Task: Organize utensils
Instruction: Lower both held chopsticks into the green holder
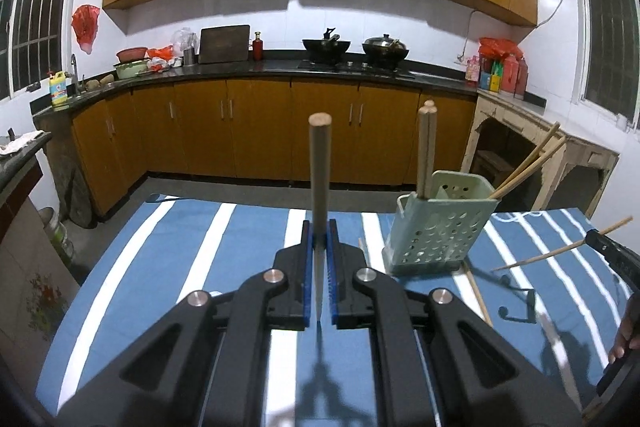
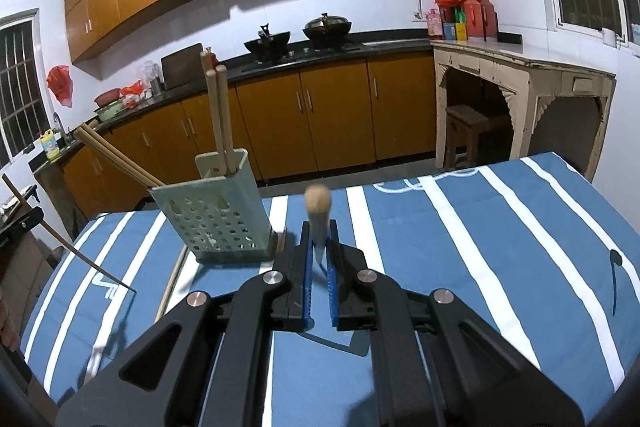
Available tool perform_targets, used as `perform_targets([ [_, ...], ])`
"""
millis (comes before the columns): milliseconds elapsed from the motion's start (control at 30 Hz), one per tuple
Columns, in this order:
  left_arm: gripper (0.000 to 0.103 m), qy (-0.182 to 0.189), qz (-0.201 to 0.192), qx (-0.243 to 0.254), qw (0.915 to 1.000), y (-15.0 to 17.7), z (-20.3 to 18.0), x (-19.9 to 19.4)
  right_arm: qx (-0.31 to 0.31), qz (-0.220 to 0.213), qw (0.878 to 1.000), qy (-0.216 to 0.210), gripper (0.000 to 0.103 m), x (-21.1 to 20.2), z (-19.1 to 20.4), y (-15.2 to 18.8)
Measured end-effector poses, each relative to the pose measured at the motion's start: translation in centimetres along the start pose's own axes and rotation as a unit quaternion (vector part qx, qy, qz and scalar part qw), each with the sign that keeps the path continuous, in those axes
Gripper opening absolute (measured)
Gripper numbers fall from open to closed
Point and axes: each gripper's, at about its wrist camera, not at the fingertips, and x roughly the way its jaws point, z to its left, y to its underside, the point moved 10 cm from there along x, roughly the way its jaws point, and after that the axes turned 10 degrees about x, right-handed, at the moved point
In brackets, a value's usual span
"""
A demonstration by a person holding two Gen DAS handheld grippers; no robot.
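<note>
Left hand-held gripper (image 1: 320, 247) and right hand-held gripper (image 2: 319, 247) each pinch one chopstick (image 1: 319, 187) upright, so we can drop them tip-first into the green holder (image 1: 436, 223).

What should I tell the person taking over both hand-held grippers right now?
Left hand-held gripper: shut on a chopstick, held upright, thick end up.
Right hand-held gripper: shut on another chopstick, pointing toward the camera.
The green holder stands on the striped tablecloth, between the two grippers.
Done: several chopsticks already stand or lean in the holder.
Left: drop both held chopsticks in, then collect the loose chopstick lying on the cloth beside the holder's base.
</note>
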Motion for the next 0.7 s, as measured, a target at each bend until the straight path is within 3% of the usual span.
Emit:
perform_targets([
  [467,0.007,0.076,-0.091,0.002,0.9929,-8.9,-4.5,-4.5,-0.007,-0.082,0.99,-0.111,0.007,-5.3,7.2,-8.2],
  [700,0.007,0.085,-0.139,-0.004,0.9866,-13.9,-6.9,-4.6,-0.021,-0.148,0.98,-0.13,0.007,-5.7,10.7,-12.1],
])
